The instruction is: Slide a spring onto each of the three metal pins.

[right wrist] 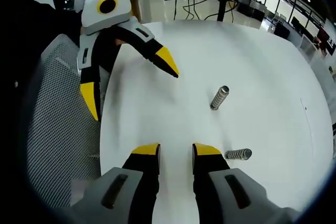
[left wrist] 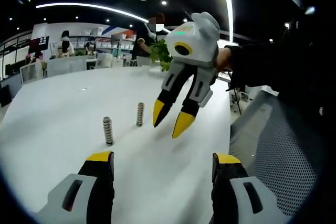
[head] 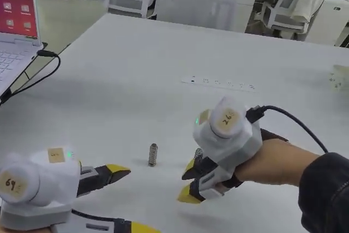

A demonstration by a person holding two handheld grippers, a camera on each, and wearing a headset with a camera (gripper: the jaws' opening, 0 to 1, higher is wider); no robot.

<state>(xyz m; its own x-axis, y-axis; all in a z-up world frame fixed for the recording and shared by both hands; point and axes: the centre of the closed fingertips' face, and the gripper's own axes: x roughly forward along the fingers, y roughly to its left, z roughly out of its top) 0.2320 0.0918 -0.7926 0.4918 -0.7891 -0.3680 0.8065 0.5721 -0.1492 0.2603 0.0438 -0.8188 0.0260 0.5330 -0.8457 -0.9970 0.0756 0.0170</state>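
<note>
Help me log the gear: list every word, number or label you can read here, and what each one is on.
"69": handwritten on the round end of the left gripper.
"26": handwritten, tilted, on the round end of the right gripper.
Small tag on the left gripper's body: too blurred to read.
Laptop screen: text too small to read.
White strip on the table: marks too small to read.

In the head view, the right gripper [head: 187, 181] is covering most of one spring [head: 198, 153]. The bottom edge is cutting off the left gripper [head: 135, 199], and the left edge is cropping the laptop [head: 16, 25]. Whether a pin is sitting inside that spring cannot be told.
</note>
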